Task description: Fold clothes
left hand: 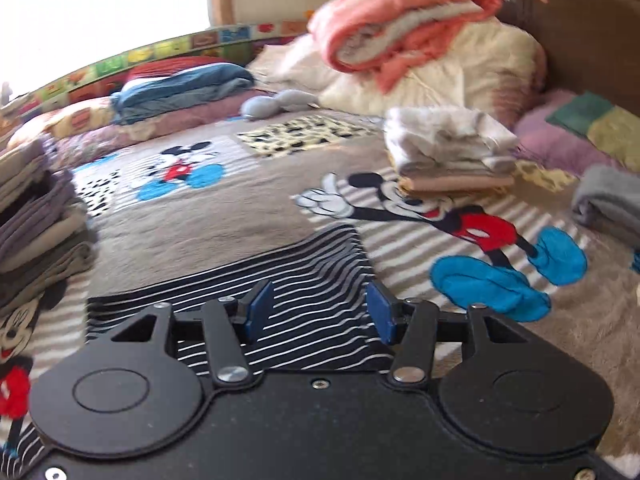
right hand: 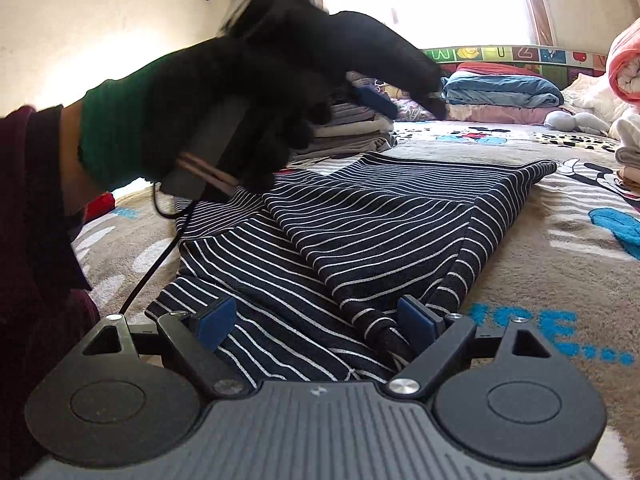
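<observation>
Right wrist view: right tool (right hand: pixel 316 326) sits low at the near edge of the striped garment (right hand: pixel 360 232), jaws wide, pads either side of the cloth but not pressing; nothing held. Garment is navy with thin white stripes, lying on the bed's cartoon-mouse blanket (right hand: pixel 560 280), already folded at least once: an upper layer is laid diagonally over the lower one, and a bunched, rolled edge runs down to the right pad at about 5 o'clock of the cloth. Long axis runs from the tool away toward 1 o'clock, ending in a pointed corner near a folded pile. Left gloved hand (right hand: pixel 256 100) carries the left tool across the frame at 10 o'clock, above the garment's far-left part, blurred. Left wrist view: left tool (left hand: pixel 320 312) half open, empty, hovering over the striped cloth with fabric visible beneath and between the pads, no contact that I can confirm. Stacks of folded clothes (left hand: pixel 36 216) at 9 o'clock, another stack (left hand: pixel 452 152) at 1 o'clock. Judgement: right tool is nearer a graspable edge; the next fold likely turns on pinching that near hem and carrying it along the long axis toward the far corner. The rolled edge may drag unevenly.
</observation>
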`<state>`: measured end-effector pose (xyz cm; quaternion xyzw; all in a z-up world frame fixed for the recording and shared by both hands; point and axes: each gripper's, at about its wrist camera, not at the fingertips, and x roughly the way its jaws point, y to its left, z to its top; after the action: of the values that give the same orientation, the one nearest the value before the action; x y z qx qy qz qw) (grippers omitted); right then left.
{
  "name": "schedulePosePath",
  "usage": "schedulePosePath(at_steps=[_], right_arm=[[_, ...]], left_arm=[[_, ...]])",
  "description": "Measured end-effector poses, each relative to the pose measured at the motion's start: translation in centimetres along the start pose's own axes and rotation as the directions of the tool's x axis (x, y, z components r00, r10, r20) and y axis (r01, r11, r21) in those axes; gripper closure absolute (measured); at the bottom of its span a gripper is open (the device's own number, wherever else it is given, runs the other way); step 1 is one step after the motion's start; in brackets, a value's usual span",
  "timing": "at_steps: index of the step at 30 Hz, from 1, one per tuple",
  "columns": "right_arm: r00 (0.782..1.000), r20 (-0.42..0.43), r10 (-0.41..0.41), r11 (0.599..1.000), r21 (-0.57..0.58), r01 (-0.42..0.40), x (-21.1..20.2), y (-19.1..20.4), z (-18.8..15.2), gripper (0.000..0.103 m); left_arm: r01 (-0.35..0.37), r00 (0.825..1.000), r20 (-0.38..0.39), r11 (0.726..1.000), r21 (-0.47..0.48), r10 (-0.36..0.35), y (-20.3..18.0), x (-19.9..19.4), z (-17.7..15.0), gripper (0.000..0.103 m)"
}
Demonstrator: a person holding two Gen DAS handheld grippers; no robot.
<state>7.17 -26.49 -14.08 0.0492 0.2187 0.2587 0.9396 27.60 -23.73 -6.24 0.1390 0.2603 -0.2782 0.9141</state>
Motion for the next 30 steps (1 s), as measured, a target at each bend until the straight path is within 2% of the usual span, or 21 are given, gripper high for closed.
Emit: schedulePosePath(at_steps=[3,7,8,9,10,11,12,14,16,18,21,23,25,27,30], right_arm=[[1.0,0.004,0.006,1.0,0.008,-0.006,-0.1,-0.1,0.0,0.016],[1.0,0.01,0.022,0.999,0.023,-0.022,-0.3,-0.3,-0.1,0.015],[1.0,0.012,0.027,0.999,0.029,-0.027,-0.3,-0.4,-0.1,0.015],[0.999,0.013,0.031,0.999,0.034,-0.032,-0.4,-0.5,-0.1,0.015],[0.999,0.014,0.035,0.999,0.037,-0.035,-0.4,-0.6,-0.1,0.015],[0.999,0.014,0.038,0.998,0.04,-0.038,-0.5,-0.6,-0.1,0.015],[0.999,0.014,0.04,0.998,0.042,-0.041,-0.5,-0.6,-0.1,0.015],[0.999,0.015,0.047,0.998,0.047,-0.048,-0.5,-0.7,-0.2,0.015],[0.998,0.015,0.054,0.997,0.056,-0.054,-0.6,-0.8,-0.1,0.015],[0.998,0.016,0.06,0.996,0.063,-0.061,-0.6,-0.9,-0.1,0.015],[0.998,0.016,0.064,0.996,0.068,-0.065,-0.6,-1.0,-0.2,0.015],[0.998,0.015,0.065,0.995,0.068,-0.066,-0.6,-1.0,-0.2,0.015],[0.998,0.014,0.066,0.995,0.069,-0.067,-0.6,-1.2,-0.2,0.015],[0.998,0.013,0.066,0.995,0.069,-0.066,-0.6,-1.3,-0.1,0.015],[0.998,0.014,0.068,0.995,0.071,-0.069,-0.5,-1.4,-0.1,0.015]], left_arm=[[0.033,0.998,-0.061,0.997,0.07,-0.029,-2.2,3.6,1.4,0.053],[0.012,0.989,-0.149,0.996,0.087,0.001,-2.9,8.0,2.4,0.054],[0.01,0.985,-0.171,0.996,0.092,0.006,-3.1,9.0,2.5,0.058],[0.012,0.982,-0.191,0.996,0.093,0.006,-3.0,9.7,2.6,0.07],[0.002,0.979,-0.202,0.995,0.097,0.018,-2.9,10.2,2.7,0.077],[-0.015,0.979,-0.2,0.995,0.099,0.035,-2.7,10.5,2.8,0.093],[-0.028,0.979,-0.197,0.997,0.078,0.043,-2.1,10.6,3.1,0.095],[-0.001,0.981,-0.194,0.997,-0.081,-0.015,0.4,10.8,3.1,0.095],[0.038,0.98,-0.178,0.963,-0.267,-0.088,3.2,10.9,2.9,0.095],[0.067,0.977,-0.154,0.899,-0.433,-0.147,5.7,11.1,2.2,0.095],[0.084,0.972,-0.117,0.765,-0.638,-0.204,8.9,11.6,0.1,0.095],[0.097,0.969,-0.086,0.683,-0.724,-0.23,10.1,11.8,-1.1,0.095],[0.099,0.968,-0.078,0.652,-0.752,-0.237,10.4,11.9,-1.7,0.095],[0.102,0.97,-0.066,0.641,-0.761,-0.233,10.5,11.7,-1.9,0.095],[0.113,0.975,-0.042,0.648,-0.753,-0.219,10.6,11.5,-1.6,0.096]])
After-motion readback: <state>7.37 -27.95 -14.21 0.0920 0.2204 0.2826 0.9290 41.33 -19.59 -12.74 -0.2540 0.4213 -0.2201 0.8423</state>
